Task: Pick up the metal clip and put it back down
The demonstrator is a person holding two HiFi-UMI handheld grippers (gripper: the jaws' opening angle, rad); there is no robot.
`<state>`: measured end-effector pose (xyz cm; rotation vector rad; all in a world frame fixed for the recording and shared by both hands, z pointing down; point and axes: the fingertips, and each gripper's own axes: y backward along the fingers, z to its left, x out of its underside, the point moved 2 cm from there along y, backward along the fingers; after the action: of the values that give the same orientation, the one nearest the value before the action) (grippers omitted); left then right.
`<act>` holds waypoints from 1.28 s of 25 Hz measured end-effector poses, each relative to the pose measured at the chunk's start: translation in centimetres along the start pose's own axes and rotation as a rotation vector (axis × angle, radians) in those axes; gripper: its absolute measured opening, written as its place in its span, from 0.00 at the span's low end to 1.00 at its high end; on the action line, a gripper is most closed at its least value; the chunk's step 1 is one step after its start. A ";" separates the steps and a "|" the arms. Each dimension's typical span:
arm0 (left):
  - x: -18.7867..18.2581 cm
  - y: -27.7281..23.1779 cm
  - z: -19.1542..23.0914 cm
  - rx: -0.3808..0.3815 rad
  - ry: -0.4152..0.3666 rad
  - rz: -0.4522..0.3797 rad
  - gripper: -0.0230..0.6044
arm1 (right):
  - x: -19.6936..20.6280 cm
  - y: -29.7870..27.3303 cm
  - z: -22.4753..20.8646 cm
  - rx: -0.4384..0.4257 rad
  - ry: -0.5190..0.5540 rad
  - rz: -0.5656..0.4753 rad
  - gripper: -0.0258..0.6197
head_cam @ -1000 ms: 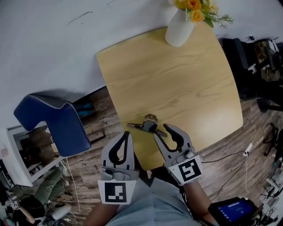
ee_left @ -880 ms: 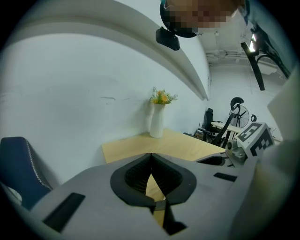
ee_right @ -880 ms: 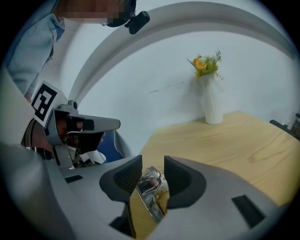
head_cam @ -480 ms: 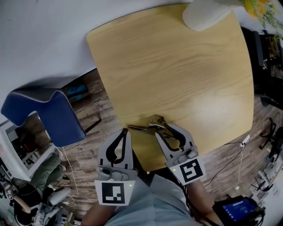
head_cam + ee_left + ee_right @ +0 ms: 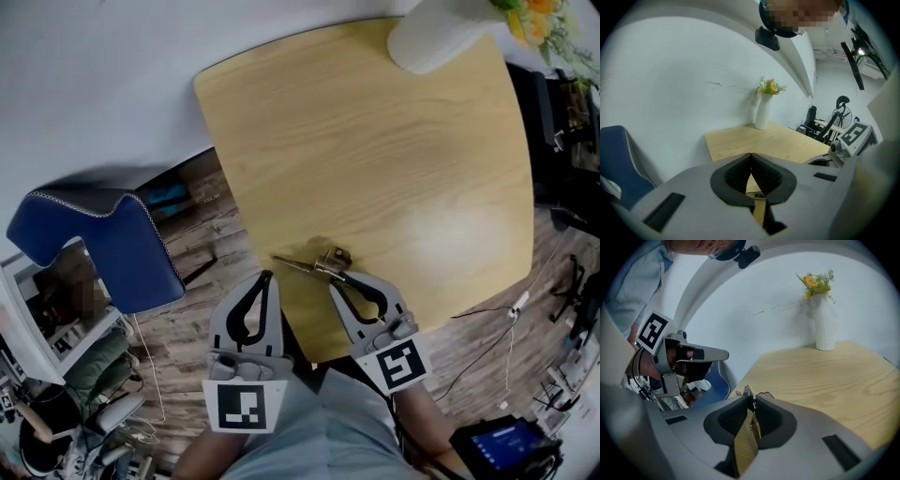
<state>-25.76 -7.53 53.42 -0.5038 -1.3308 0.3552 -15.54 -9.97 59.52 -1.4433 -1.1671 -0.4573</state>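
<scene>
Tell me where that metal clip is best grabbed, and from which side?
Probably the metal clip by its chunky near end, approached from the table's near edge, as the right gripper does now: the thin handle sticks out leftward and looks harder for the fingers to pinch.

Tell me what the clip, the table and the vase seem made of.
Metal clip: thin, dark, dull glint, likely steel.
Table: pale wood or veneer, visible grain, satin sheen.
Vase: white, matte, probably ceramic, possibly plastic.
</scene>
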 end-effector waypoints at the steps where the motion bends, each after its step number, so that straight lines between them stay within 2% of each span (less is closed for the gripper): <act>1: -0.3 0.3 -0.2 -0.002 -0.002 -0.005 0.07 | 0.0 0.2 0.3 -0.003 0.020 0.013 0.15; 3: -0.7 0.7 -0.4 0.000 -0.013 -0.013 0.07 | 0.1 0.4 0.6 -0.007 0.053 0.039 0.14; 6: -1.8 1.8 -1.0 0.006 -0.033 -0.043 0.07 | -0.7 1.2 1.1 0.018 0.050 0.022 0.13; 11: -4.5 4.8 -3.1 0.010 -0.059 -0.134 0.07 | -3.8 4.7 1.4 0.082 0.037 -0.083 0.13; 23: -12.1 11.4 -9.8 0.063 -0.142 -0.343 0.07 | -12.9 15.7 1.4 0.245 0.139 -0.297 0.13; 32: -15.5 13.2 -15.3 0.143 -0.187 -0.442 0.07 | -16.5 23.1 -0.6 0.389 0.194 -0.392 0.13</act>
<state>-13.59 -6.71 31.07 -0.0498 -1.5415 0.1306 -2.99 -13.13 34.29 -0.8186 -1.2997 -0.5876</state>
